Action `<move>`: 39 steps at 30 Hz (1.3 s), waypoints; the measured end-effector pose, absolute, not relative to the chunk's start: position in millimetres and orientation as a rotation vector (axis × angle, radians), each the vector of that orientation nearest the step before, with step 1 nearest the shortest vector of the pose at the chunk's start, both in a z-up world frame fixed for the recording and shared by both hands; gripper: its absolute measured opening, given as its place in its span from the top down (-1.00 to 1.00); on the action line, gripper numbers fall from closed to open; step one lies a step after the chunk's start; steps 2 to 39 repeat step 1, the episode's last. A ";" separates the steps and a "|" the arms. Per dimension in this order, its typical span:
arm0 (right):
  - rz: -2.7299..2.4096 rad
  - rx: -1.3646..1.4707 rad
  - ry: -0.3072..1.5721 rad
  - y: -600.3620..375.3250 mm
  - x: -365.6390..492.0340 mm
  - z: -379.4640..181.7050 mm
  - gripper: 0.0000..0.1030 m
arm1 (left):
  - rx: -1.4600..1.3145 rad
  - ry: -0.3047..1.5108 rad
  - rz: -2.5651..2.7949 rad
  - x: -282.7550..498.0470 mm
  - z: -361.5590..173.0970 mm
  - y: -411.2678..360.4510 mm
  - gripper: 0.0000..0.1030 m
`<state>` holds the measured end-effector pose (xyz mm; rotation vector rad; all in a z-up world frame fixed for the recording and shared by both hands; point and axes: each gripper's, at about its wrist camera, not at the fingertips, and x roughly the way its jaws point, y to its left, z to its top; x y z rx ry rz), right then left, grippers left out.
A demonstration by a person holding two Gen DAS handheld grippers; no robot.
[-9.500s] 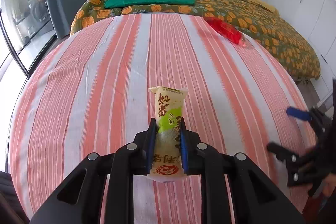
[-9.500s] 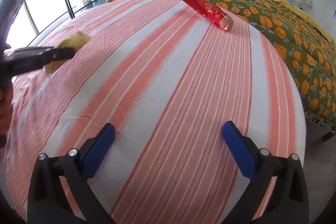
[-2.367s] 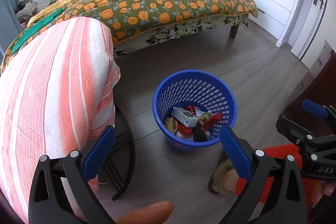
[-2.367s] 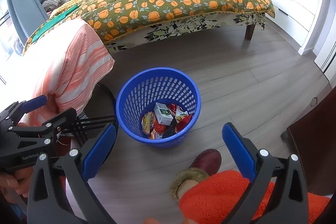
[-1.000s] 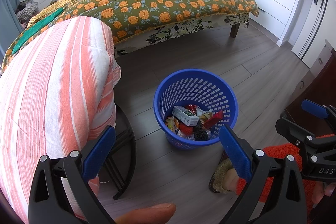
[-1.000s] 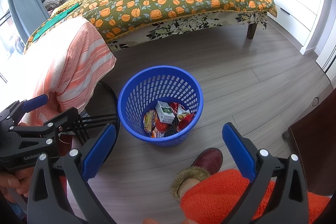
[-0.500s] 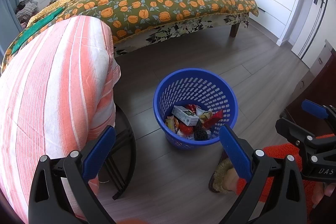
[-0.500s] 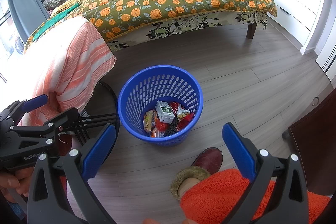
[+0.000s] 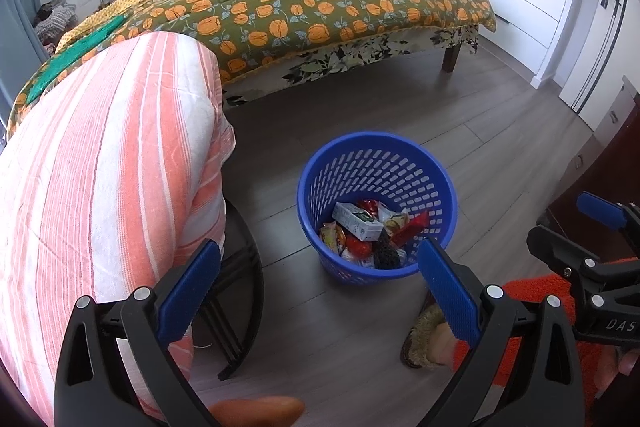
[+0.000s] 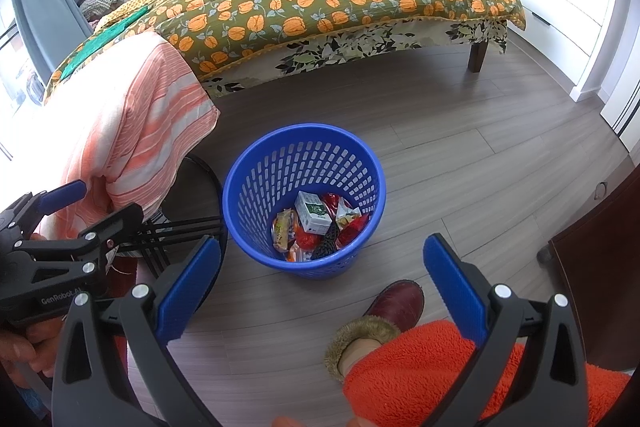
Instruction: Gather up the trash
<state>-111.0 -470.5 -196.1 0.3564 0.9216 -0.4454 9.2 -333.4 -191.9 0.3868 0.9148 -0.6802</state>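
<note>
While both the left gripper (image 9: 318, 285) and right gripper (image 10: 320, 281) are held apart and empty, wrappers (image 10: 316, 223) are seen inside the blue basket (image 10: 256, 187) on the floor.

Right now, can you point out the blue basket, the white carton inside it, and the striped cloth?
blue basket (image 10: 256, 179): right wrist view, on its perforated inner wall.
white carton (image 10: 313, 214): right wrist view, on its top face.
striped cloth (image 9: 100, 163): left wrist view, on its draped top.
</note>
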 end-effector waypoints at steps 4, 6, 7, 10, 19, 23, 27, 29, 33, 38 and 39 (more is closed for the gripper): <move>-0.445 0.356 0.922 -472.1 -111.0 -195.6 -0.91 | 0.387 0.916 -0.681 9.1 -192.0 -333.3 -0.90; -0.445 0.356 0.922 -472.1 -111.0 -195.6 -0.91 | 0.387 0.916 -0.681 9.1 -192.0 -333.3 -0.90; -0.445 0.356 0.922 -472.1 -111.0 -195.6 -0.91 | 0.387 0.916 -0.681 9.1 -192.0 -333.3 -0.90; -0.445 0.356 0.922 -472.1 -111.0 -195.6 -0.91 | 0.387 0.916 -0.681 9.1 -192.0 -333.3 -0.90; -0.445 0.356 0.922 -472.1 -111.0 -195.6 -0.91 | 0.387 0.916 -0.681 9.1 -192.0 -333.3 -0.90; -0.445 0.356 0.922 -472.1 -111.0 -195.6 -0.91 | 0.387 0.916 -0.681 9.1 -192.0 -333.3 -0.90; -0.445 0.356 0.922 -472.1 -111.0 -195.6 -0.91 | 0.387 0.916 -0.681 9.1 -192.0 -333.3 -0.90; -0.445 0.356 0.922 -472.1 -111.0 -195.6 -0.91 | 0.387 0.916 -0.681 9.1 -192.0 -333.3 -0.90; -0.445 0.356 0.922 -472.1 -111.0 -195.6 -0.91 | 0.387 0.916 -0.681 9.1 -192.0 -333.3 -0.90; -0.445 0.356 0.922 -472.1 -111.0 -195.6 -0.91 | 0.387 0.916 -0.681 9.1 -192.0 -333.3 -0.90; -0.445 0.356 0.922 -472.1 -111.0 -195.6 -0.91 | 0.387 0.916 -0.681 9.1 -192.0 -333.3 -0.90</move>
